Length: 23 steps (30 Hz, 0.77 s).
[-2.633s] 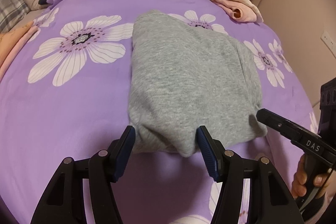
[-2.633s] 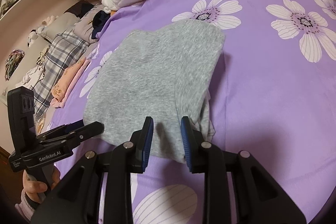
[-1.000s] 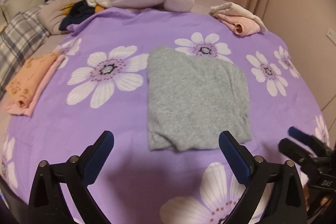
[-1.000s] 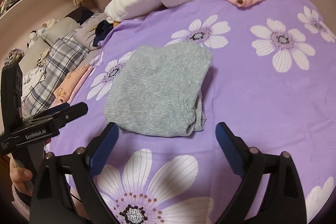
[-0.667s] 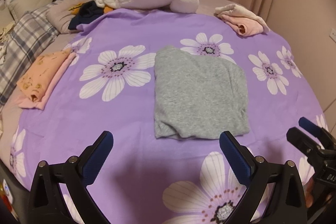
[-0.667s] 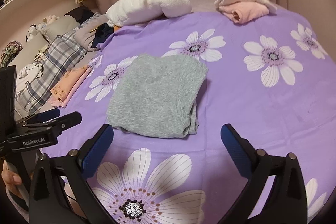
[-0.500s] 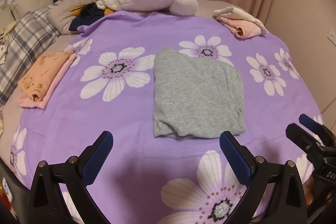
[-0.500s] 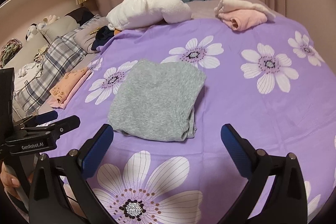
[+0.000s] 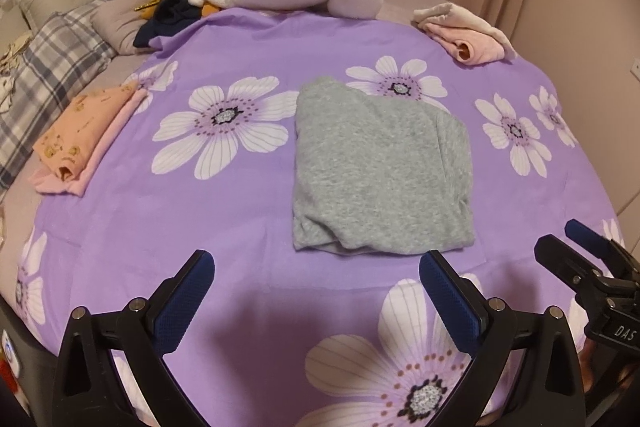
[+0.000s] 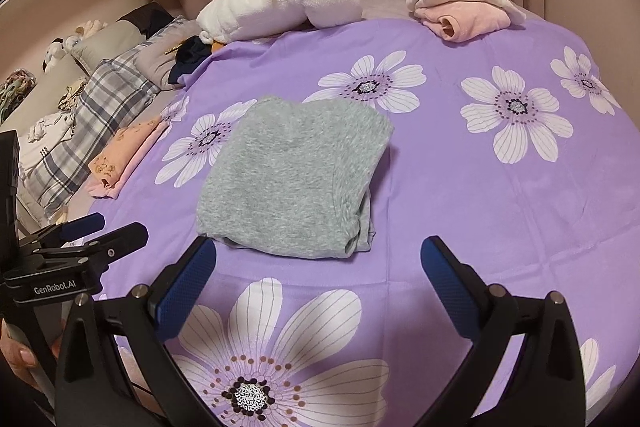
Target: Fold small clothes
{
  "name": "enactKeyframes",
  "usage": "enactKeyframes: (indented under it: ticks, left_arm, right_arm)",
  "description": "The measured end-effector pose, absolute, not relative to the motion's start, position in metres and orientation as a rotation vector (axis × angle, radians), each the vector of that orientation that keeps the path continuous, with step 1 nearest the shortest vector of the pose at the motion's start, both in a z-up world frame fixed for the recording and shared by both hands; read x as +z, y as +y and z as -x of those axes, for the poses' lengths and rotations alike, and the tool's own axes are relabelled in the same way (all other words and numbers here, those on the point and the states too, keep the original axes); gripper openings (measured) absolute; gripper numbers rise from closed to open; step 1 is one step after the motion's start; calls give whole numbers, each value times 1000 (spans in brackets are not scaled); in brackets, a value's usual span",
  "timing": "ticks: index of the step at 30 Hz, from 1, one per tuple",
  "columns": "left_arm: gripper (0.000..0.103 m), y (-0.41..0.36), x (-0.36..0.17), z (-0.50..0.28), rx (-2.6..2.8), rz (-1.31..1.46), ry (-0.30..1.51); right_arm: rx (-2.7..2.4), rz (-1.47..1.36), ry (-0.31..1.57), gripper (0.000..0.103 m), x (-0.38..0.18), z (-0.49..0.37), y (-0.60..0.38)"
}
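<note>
I hold my left gripper [image 9: 316, 291] and right gripper [image 10: 318, 277] with fingers wide apart, empty, the folded grey sweater [image 9: 380, 175] at twelve o'clock on the purple floral sheet [image 9: 240, 227].

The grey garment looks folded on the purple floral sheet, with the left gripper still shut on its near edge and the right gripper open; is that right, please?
Not quite: the left gripper is open too, clear of the folded grey garment, as the left wrist view shows. The right gripper is open, and the garment lies on the purple floral sheet.
</note>
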<state>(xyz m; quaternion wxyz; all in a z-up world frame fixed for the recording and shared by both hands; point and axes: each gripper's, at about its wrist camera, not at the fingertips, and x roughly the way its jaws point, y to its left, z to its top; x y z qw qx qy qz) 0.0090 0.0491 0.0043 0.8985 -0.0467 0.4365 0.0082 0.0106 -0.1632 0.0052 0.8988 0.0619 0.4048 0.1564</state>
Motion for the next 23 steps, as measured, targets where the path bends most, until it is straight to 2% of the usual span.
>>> enactKeyframes:
  ticks: [23]
  left_arm:
    - [101,49,6,-13,15,91,904]
  right_arm:
    - [339,-109,840,103,8,-13,-158]
